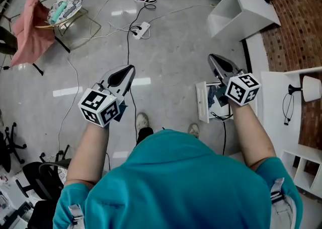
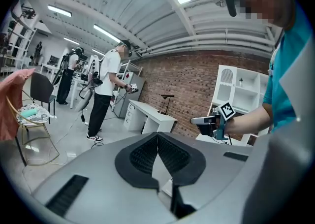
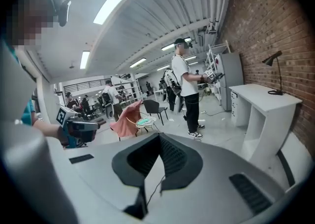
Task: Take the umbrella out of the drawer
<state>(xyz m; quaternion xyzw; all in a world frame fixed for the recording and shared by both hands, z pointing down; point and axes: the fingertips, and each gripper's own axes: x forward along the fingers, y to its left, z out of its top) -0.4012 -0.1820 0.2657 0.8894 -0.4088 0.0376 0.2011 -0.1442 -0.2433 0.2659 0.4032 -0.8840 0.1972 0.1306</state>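
Observation:
In the head view a white open drawer (image 1: pixel 203 103) lies low on the floor, just under my right hand. Dark and teal things lie in it. I cannot make out an umbrella among them. My right gripper (image 1: pixel 212 58) is held above the drawer, shut and empty. My left gripper (image 1: pixel 130 69) hangs over bare floor to the left, also shut with nothing in it. In the left gripper view the pads (image 2: pixel 170 154) meet at the tip, and the right gripper (image 2: pixel 207 122) shows beyond. The right gripper view shows its jaws closed too, with the left gripper (image 3: pixel 78 129) at the left.
A white desk (image 1: pixel 246 1) stands along the brick wall, with a lamp (image 1: pixel 309 88) and white shelves (image 1: pixel 302 167) at the right. A power strip (image 1: pixel 141 29) and cables cross the floor. A pink-draped chair (image 1: pixel 30 26) and a wire stool (image 1: pixel 65 9) stand far left. Another person (image 3: pixel 187 90) stands ahead.

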